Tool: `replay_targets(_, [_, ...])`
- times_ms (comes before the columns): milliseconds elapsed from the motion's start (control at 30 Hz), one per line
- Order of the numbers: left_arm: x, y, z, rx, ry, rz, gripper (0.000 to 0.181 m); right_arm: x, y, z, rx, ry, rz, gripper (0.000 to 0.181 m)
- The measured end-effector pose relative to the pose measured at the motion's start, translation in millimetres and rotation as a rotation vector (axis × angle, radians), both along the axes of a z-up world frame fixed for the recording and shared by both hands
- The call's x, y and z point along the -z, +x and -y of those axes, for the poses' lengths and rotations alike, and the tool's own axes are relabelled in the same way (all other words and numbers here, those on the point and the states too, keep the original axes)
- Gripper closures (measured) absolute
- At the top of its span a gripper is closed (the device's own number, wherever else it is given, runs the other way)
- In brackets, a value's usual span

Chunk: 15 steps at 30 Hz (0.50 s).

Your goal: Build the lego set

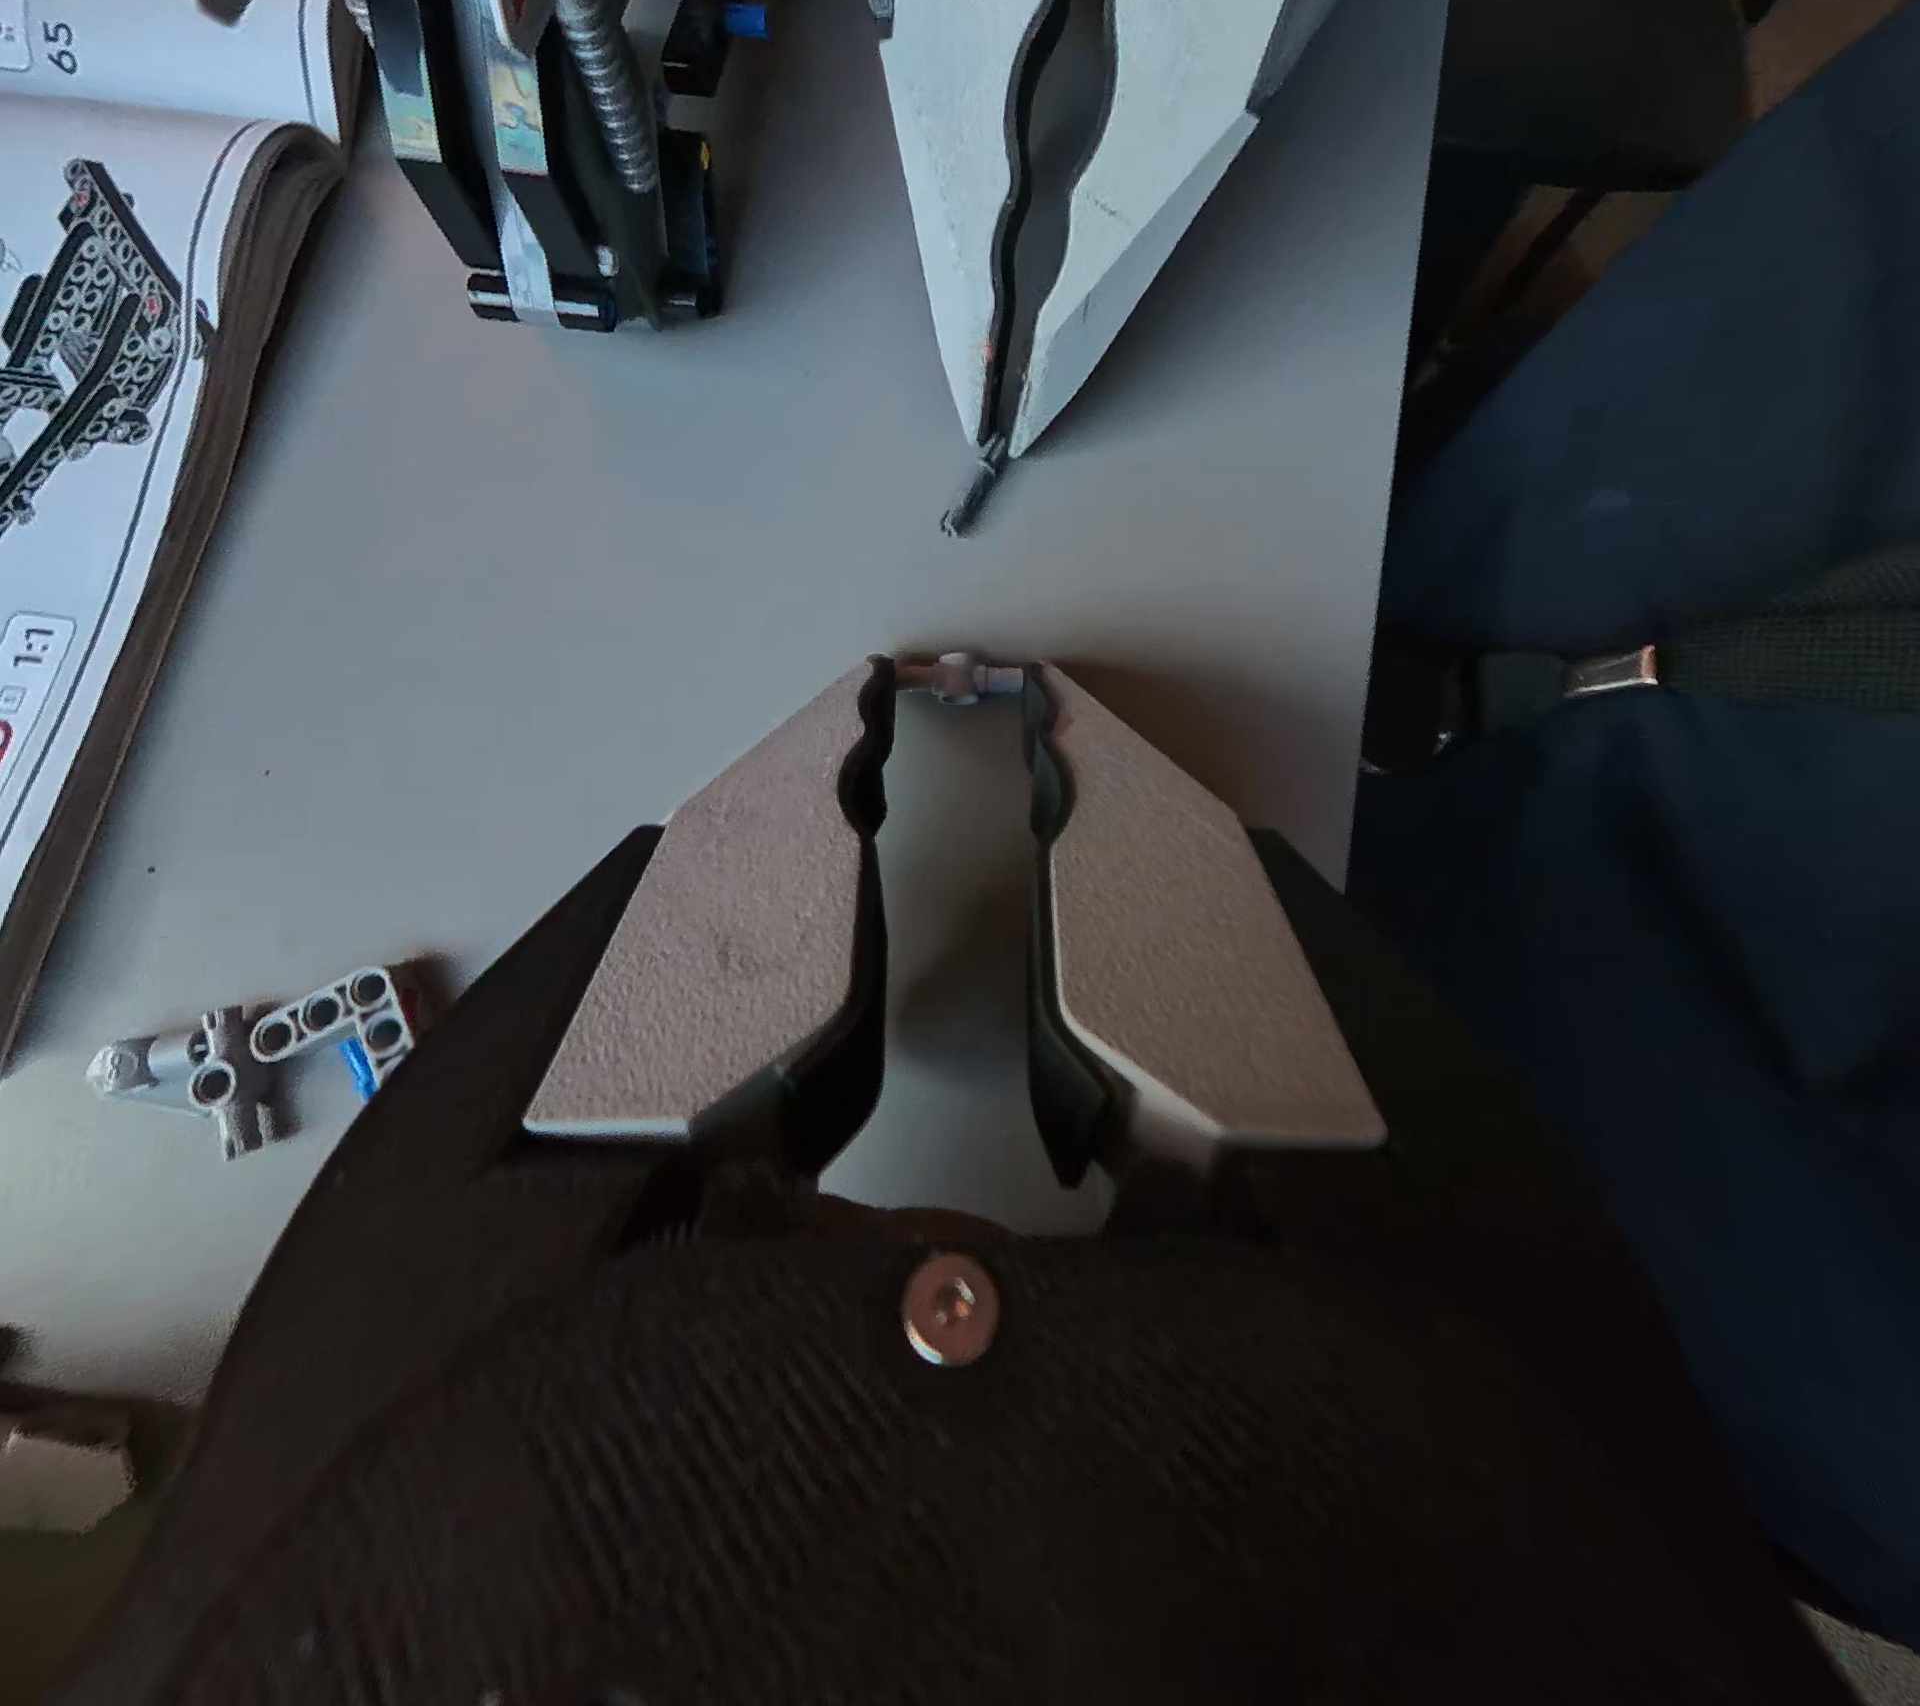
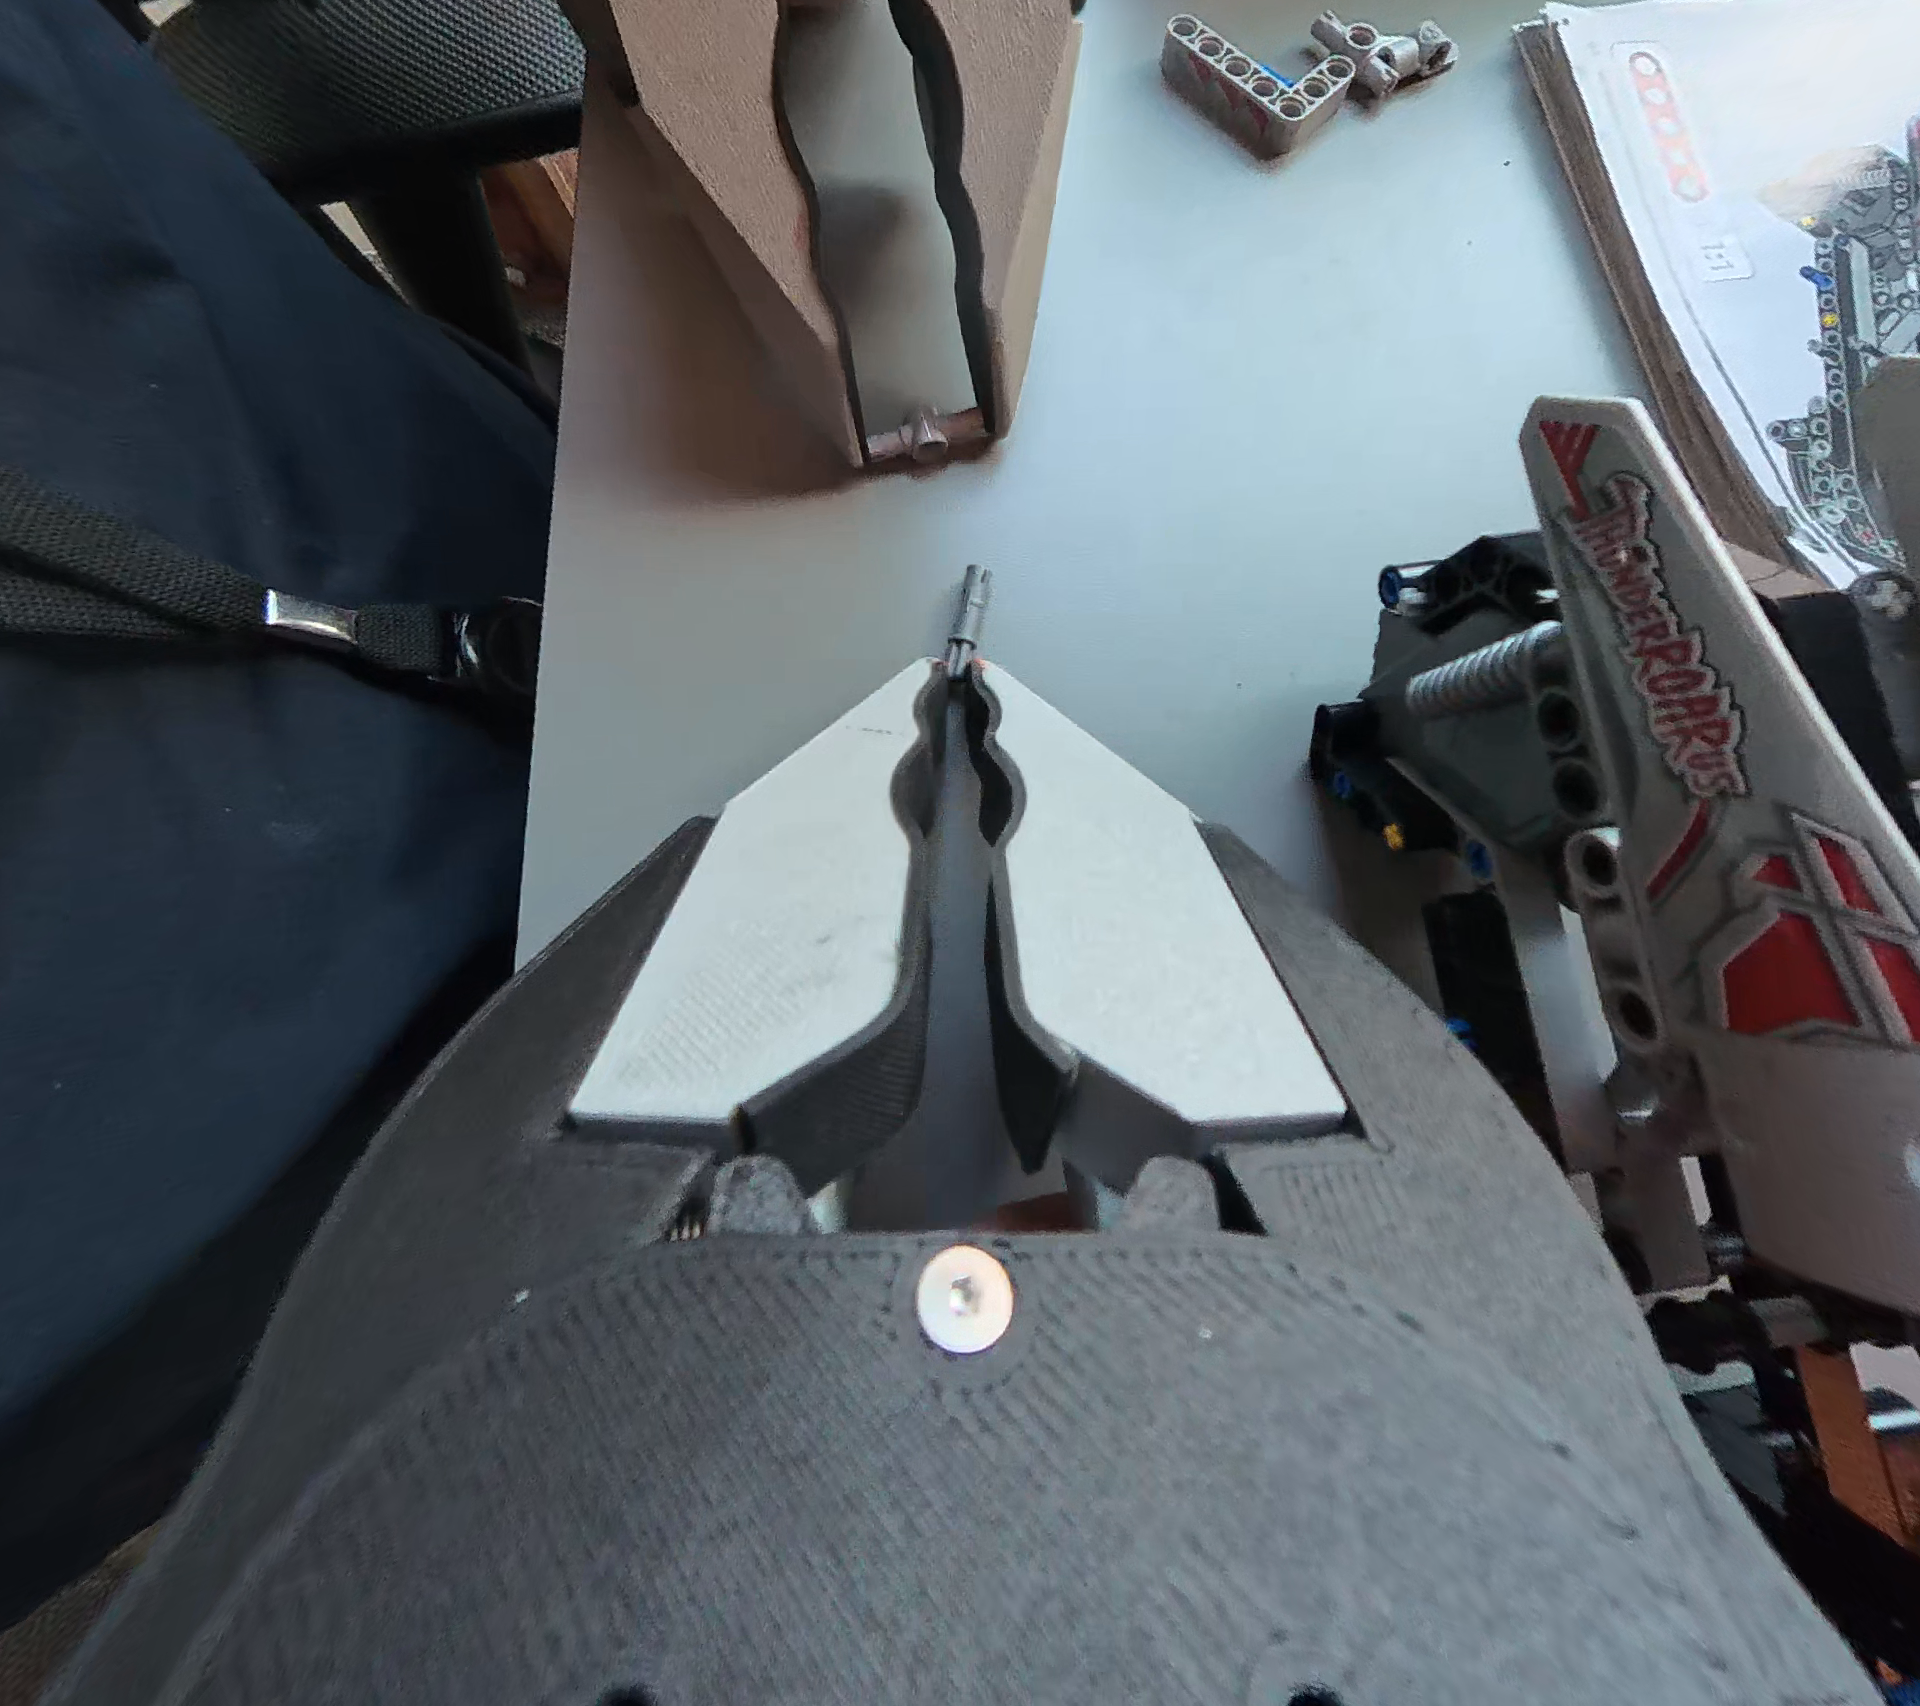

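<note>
The left gripper (image 1: 961,669) holds a small light grey connector piece with a round hub (image 1: 961,680) crossways between its finger tips, over the pale grey table (image 1: 623,565). The right gripper (image 2: 961,669) has its fingers squeezed shut on a thin dark grey pin (image 2: 968,607) that sticks out toward the connector. The two pieces are near but not touching. The pin is held by only a little bit, so a crooked push could make it tip or pop out. The connector could spin or slip and fall off the table edge close by
</note>
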<state>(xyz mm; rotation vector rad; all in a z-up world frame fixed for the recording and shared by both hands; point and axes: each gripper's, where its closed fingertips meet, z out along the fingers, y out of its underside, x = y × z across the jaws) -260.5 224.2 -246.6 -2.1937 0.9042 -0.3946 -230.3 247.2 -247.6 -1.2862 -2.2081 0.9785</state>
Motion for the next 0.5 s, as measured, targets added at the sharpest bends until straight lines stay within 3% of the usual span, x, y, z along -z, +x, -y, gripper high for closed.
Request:
replay_targets(200, [0.1, 4.7, -6.2, 0.021, 0.0, 0.002, 0.159, -0.2, -1.5, 0.2, -0.003, 0.012, -0.006, 0.181])
replay_targets(267, [0.2, 4.8, -6.2, 0.021, -0.003, 0.004, 0.159, -0.7, -1.5, -0.9, 0.001, -0.007, 0.0, 0.163])
replay_targets(500, [0.2, 4.9, -6.4, 0.017, -0.003, 0.004, 0.16, -0.5, -2.7, -2.2, 0.021, 0.003, -0.001, 0.16])
